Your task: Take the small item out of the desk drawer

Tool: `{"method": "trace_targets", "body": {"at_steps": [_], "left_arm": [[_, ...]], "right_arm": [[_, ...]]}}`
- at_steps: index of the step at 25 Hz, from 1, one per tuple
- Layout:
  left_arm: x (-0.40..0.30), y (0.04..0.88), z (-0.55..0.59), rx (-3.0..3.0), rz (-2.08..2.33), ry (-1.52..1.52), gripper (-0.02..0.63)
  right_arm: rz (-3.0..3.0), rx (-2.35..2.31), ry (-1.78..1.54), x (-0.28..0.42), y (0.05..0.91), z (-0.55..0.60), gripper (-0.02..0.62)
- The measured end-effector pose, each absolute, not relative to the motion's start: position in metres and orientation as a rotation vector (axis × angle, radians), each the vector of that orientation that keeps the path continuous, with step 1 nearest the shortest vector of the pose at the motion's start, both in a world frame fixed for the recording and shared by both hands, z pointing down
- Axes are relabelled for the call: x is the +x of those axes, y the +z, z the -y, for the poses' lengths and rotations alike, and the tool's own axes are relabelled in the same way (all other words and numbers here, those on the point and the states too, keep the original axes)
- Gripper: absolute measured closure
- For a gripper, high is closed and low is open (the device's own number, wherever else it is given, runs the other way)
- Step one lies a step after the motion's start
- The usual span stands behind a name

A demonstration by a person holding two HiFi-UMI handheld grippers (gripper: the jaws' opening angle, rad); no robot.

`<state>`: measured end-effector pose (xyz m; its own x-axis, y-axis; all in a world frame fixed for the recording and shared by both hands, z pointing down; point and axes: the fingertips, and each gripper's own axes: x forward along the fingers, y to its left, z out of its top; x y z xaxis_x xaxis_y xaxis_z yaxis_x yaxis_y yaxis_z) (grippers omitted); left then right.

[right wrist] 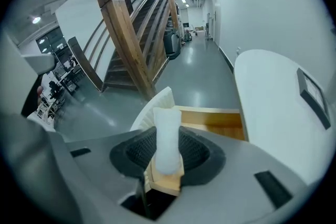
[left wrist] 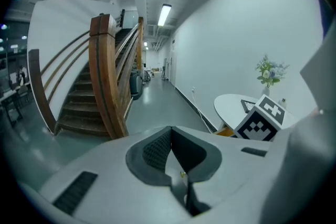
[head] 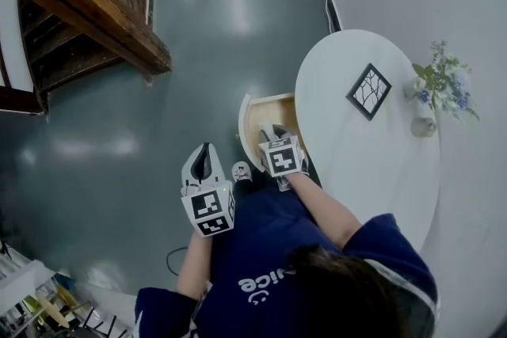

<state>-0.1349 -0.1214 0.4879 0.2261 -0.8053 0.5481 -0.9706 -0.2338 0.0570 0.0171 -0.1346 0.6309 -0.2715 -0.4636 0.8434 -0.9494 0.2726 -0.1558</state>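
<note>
The left gripper (head: 204, 151) hung over the glossy grey floor (head: 158, 107), its jaws pressed together on nothing. The right gripper (head: 274, 134) was clamped on the small item (right wrist: 167, 134), a white, soft-looking rounded packet between dark ribbed pads. It was just above the open wooden drawer (head: 273, 100) at the left edge of the smooth white oval desk (head: 372, 162).

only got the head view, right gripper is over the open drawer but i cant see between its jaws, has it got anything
observer: yes, the right gripper is shut on a small white item that stands up between the pads.
operator: anything else in the drawer
observer: the right gripper view shows the drawer open behind the item, and the part of its wooden bottom in view is bare.
operator: and the left one
observer: the left gripper has its jaws together with nothing between them.
</note>
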Motion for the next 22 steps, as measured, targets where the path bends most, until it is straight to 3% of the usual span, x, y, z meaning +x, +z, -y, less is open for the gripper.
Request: {"method": "trace_targets", "body": {"at_steps": [22], "left_arm": [[-0.093,0.464,0.149,2.289,1.478,0.422,0.603]], "right_arm": [[1.947,1.447,0.863,0.043,0.552,0.133,0.460]]}}
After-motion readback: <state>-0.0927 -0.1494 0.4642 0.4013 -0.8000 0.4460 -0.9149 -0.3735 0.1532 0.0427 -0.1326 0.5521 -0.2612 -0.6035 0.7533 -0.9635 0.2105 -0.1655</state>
